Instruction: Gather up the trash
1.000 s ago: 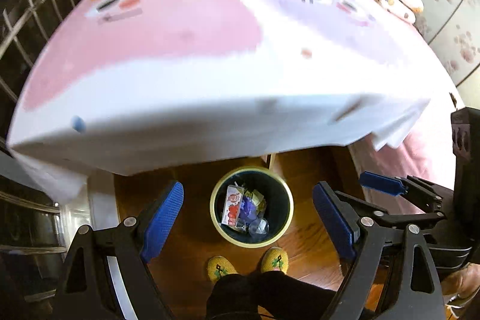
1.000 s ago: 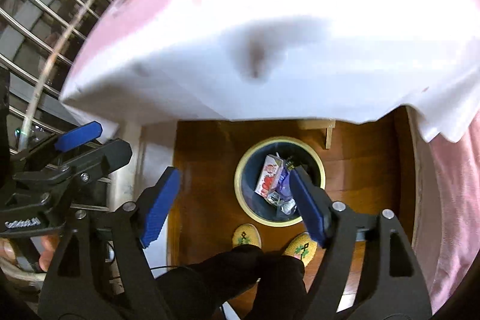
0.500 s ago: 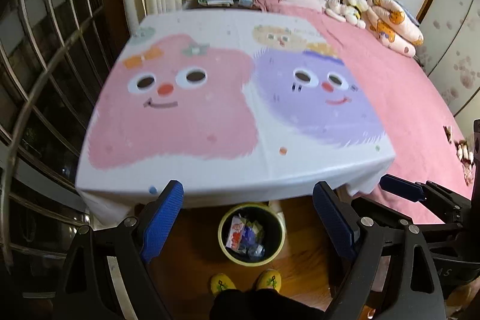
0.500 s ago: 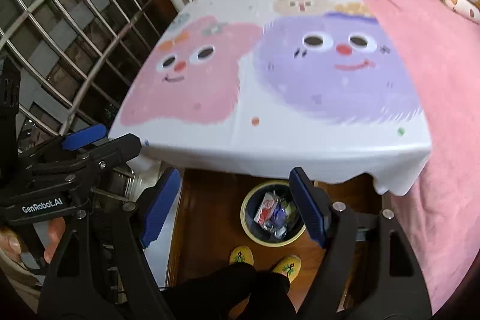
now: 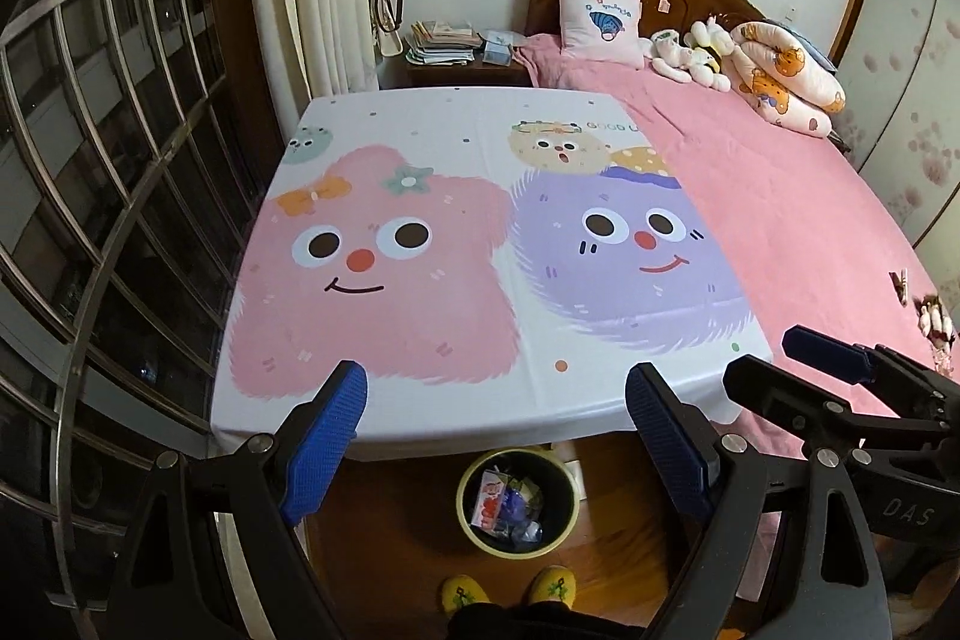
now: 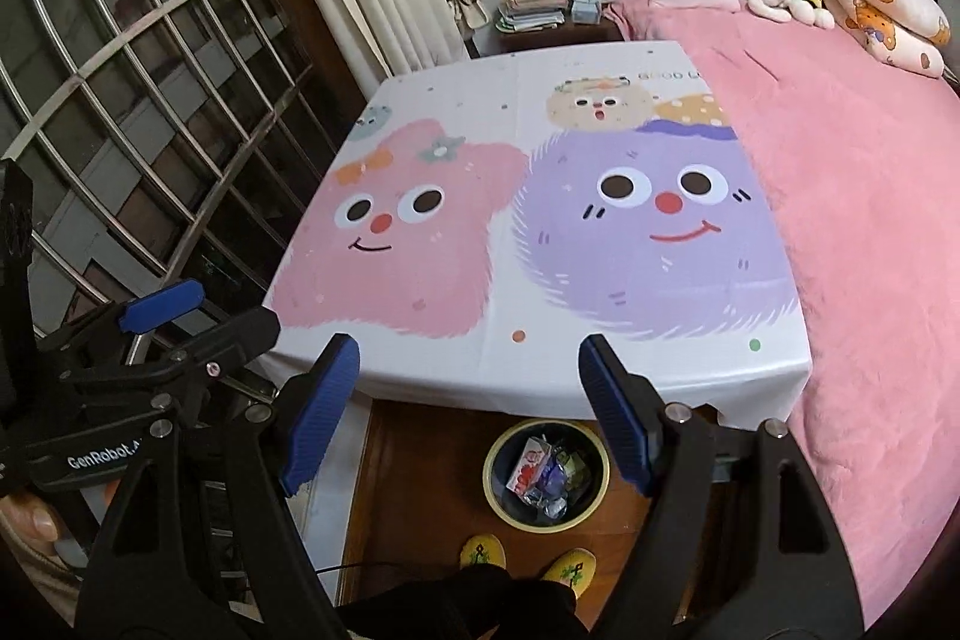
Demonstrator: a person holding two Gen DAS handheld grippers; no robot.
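both tongs, left (image 5: 495,436) and right (image 6: 469,403), are held wide open with nothing between the blue pads, pointed down over the near edge of a counter (image 5: 420,412) covered by a cartoon cloth. the trash (image 5: 507,505) is seen in a dark bin (image 5: 465,496) on the wood floor just below that edge, in front of two yellow slippers (image 6: 483,550). a pink bed (image 6: 852,196) lies to the right of the counter and touches it, and a barred window (image 5: 90,172) is to the left.
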